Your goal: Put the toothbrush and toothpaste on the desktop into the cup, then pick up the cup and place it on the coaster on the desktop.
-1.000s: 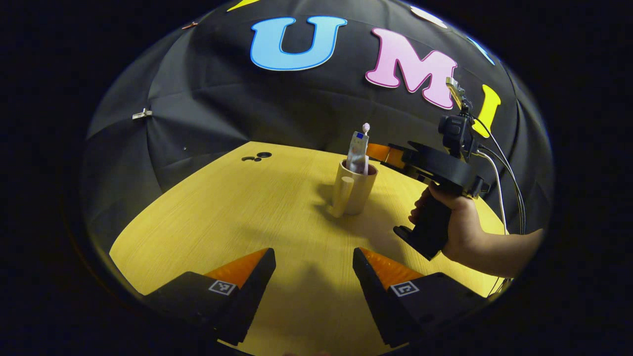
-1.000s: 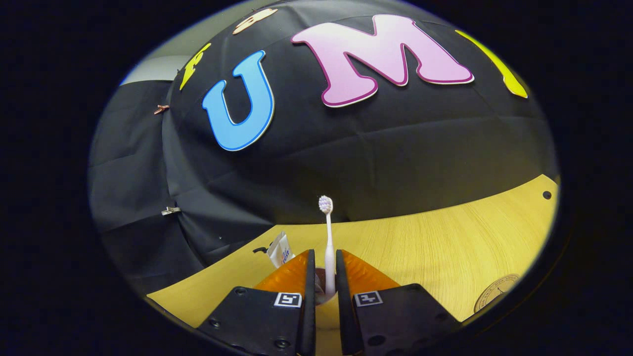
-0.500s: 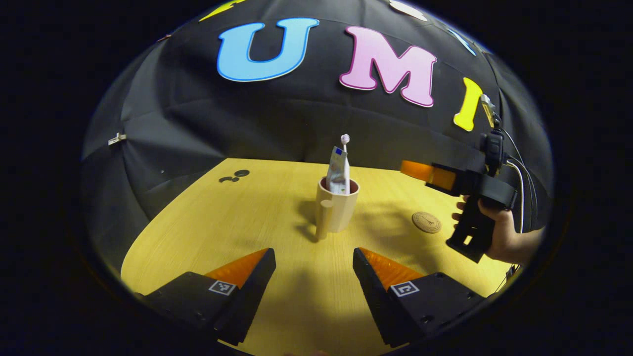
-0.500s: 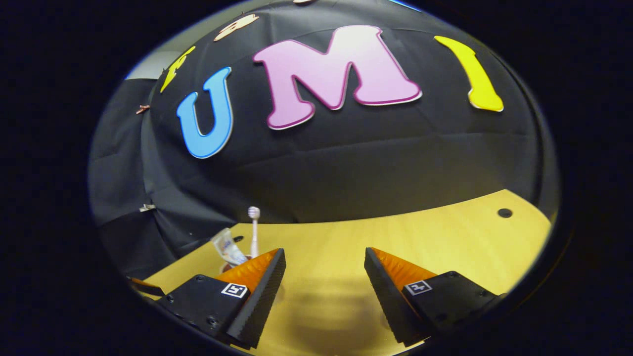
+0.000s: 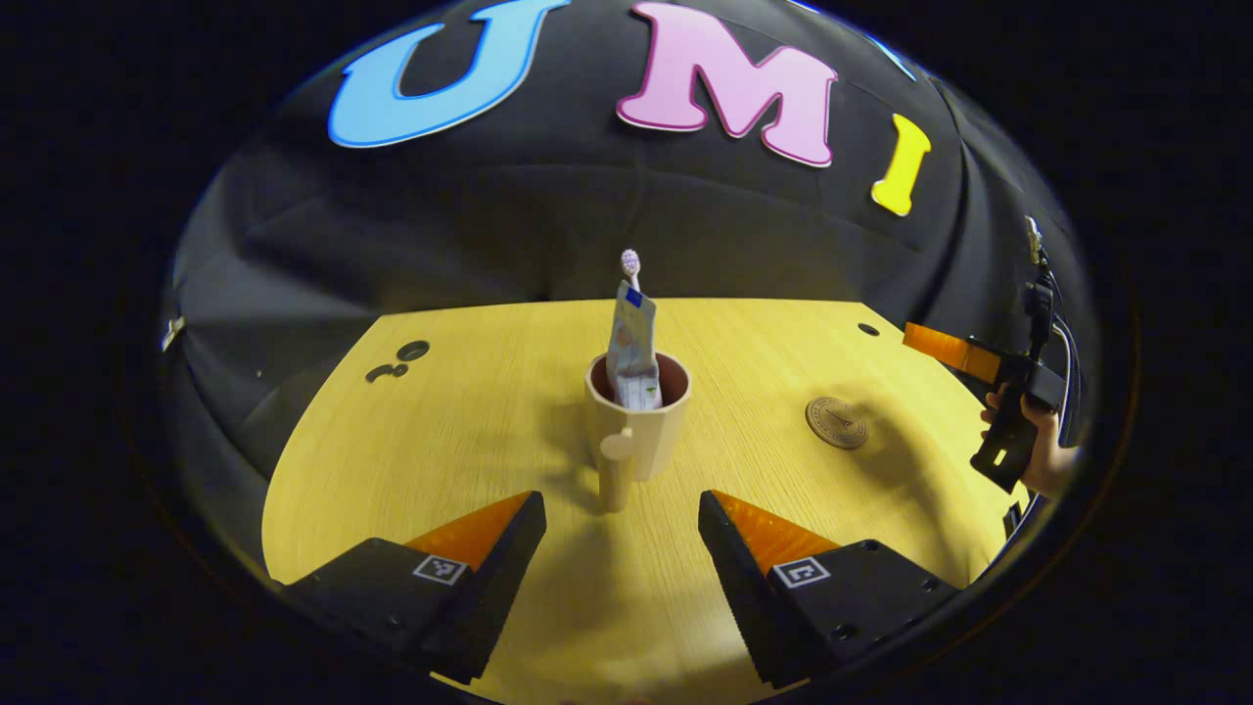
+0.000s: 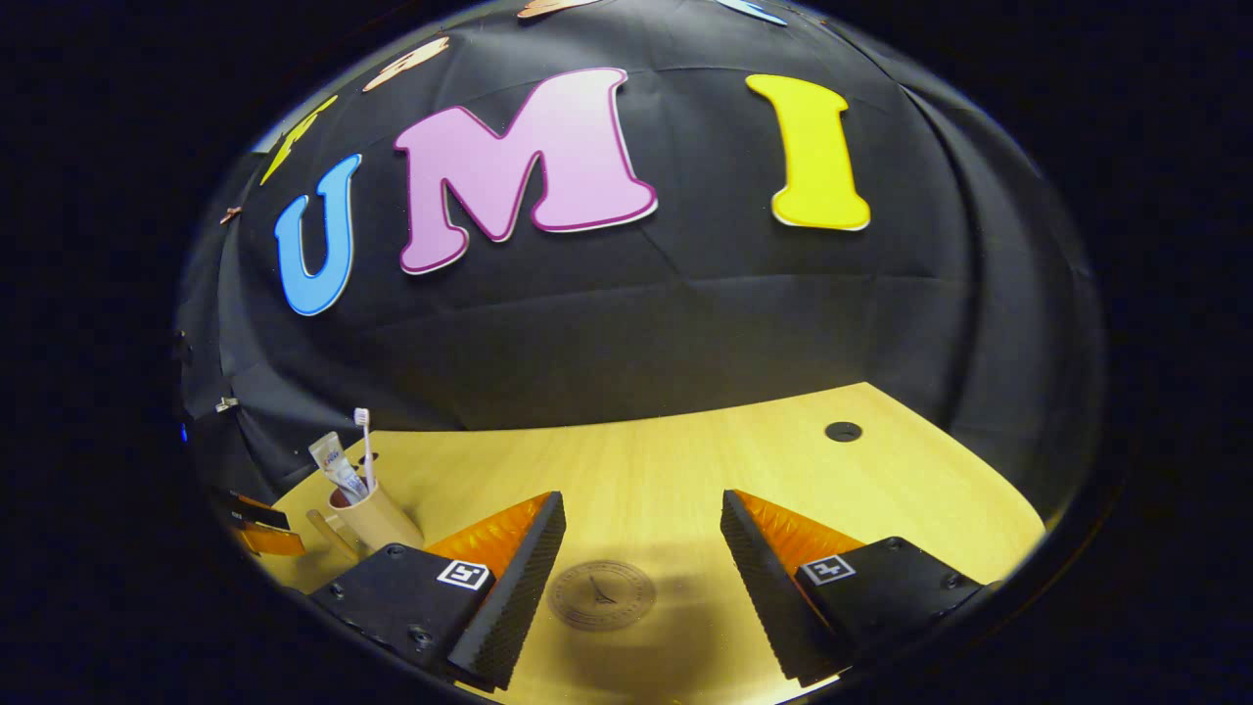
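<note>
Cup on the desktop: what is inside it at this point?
The cup holds the toothpaste tube and, behind it, the toothbrush, bristles up. Their lower ends are hidden by the cup wall, and the tube covers most of the brush handle.

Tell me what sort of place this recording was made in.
Likely a staged recording booth, not a home: black cloth wall behind a bare wooden desktop holding one cup and a coaster.
</note>
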`<act>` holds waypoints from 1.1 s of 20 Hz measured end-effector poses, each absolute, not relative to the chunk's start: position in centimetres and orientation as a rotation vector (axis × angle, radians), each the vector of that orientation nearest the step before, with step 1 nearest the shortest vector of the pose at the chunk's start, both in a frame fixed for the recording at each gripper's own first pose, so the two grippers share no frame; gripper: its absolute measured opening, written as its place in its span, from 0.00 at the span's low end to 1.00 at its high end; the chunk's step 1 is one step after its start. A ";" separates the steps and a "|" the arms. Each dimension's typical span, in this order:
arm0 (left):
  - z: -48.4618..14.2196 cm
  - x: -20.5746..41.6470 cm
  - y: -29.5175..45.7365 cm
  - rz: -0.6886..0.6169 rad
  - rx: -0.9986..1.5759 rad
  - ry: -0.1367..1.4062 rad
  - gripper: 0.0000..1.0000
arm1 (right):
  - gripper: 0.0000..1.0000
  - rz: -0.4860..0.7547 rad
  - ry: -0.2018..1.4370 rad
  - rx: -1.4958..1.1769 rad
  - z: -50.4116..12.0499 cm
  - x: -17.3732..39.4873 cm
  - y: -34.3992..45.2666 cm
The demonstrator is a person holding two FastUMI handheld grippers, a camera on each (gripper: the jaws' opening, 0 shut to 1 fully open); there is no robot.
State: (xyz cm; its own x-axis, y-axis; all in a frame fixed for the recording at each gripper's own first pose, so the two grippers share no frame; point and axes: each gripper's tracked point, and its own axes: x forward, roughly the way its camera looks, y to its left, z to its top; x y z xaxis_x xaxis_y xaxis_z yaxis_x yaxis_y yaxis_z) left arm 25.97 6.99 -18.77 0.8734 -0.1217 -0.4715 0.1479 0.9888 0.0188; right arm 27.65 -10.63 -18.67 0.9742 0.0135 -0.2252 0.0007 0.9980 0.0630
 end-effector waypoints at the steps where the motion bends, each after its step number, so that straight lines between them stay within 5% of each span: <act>1: -18.9 26.7 6.8 -0.158 0.070 0.507 0.97 | 0.98 -0.008 0.231 0.062 -18.6 26.9 -11.6; 13: -23.3 31.3 7.0 -0.201 0.080 0.823 0.97 | 0.98 -0.195 0.338 0.096 -20.2 18.1 -20.1; 22: -23.3 32.9 6.1 -0.229 0.125 0.925 0.67 | 0.98 -0.361 0.434 0.134 -21.6 8.3 -26.0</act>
